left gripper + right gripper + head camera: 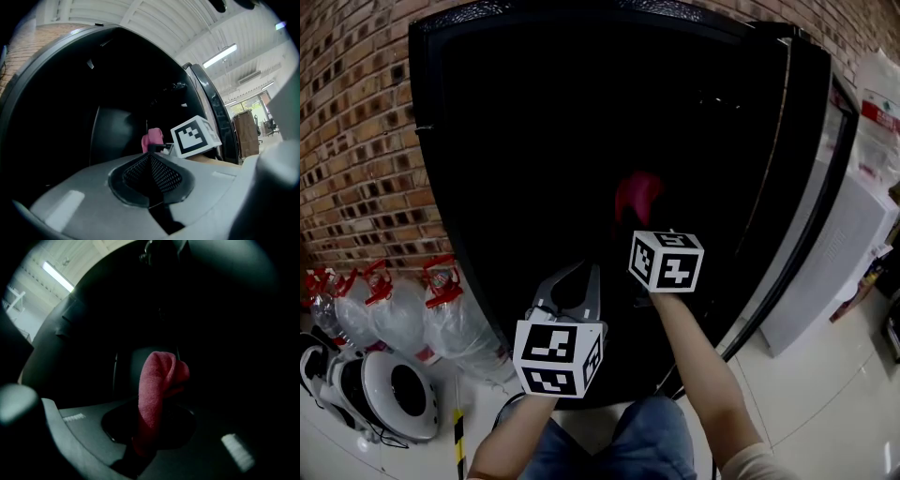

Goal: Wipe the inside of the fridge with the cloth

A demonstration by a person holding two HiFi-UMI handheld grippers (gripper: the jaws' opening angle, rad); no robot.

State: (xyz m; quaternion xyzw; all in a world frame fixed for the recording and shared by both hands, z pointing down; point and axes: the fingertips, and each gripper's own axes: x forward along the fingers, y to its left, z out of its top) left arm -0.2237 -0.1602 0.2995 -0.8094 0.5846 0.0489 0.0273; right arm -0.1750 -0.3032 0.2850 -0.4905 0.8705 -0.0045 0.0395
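Head and gripper views. I hold the right gripper [149, 425] inside the dark open fridge [502, 141], its 2 jaws clamped on the pink cloth [159, 376], which stands up from them. I cannot tell whether the cloth touches a wall. My left gripper [150, 161], jaws pressed together on nothing, hangs lower, left of the right one.

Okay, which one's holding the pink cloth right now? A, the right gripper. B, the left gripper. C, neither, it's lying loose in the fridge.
A: the pink cloth is pinched between the jaws of the right gripper, reaching into the dark fridge; the left gripper is shut on nothing.
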